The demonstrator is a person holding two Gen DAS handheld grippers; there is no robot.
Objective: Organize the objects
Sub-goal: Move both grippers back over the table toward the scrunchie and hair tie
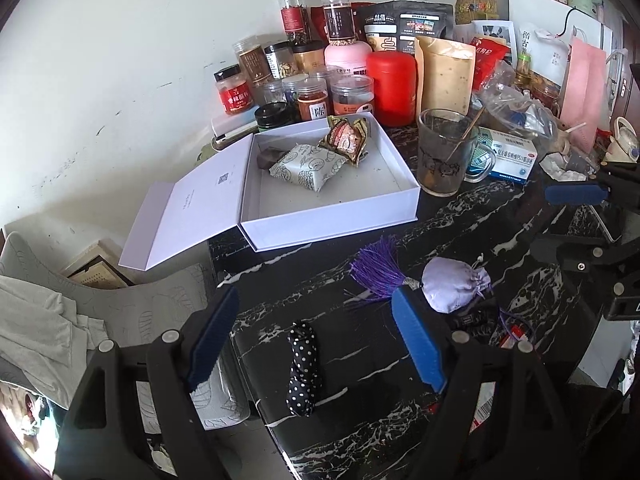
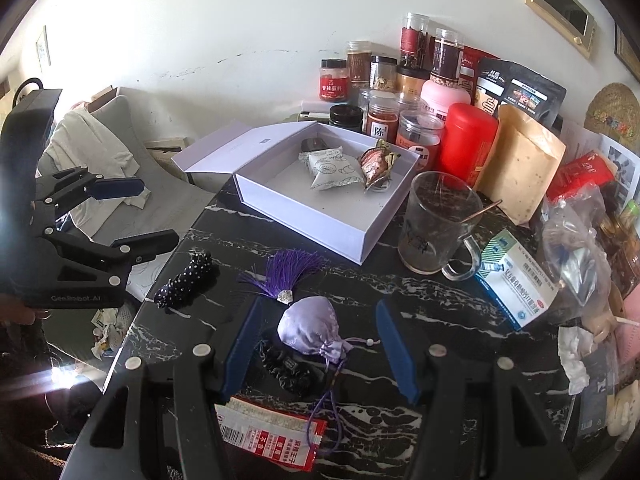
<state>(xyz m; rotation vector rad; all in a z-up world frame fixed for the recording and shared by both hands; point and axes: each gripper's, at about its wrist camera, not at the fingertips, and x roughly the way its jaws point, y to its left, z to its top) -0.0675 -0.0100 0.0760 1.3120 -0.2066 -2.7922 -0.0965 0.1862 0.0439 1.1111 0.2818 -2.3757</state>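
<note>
Two grippers hang over a black marble table, both angled down at it. Farthest left, the left gripper has its blue fingers spread wide with nothing pinched; a black polka-dot cloth roll lies on the table between them, untouched. Next comes the open white box, lid folded back to the left, holding a pale patterned snack packet and a crinkled brown-and-gold wrapper. In front of it lies a lilac satin sachet, drawstring-gathered, with a purple tassel. The right gripper straddles the sachet, its fingers clear of the cloth on both sides. Right again stand a glass mug and a medicine box.
</note>
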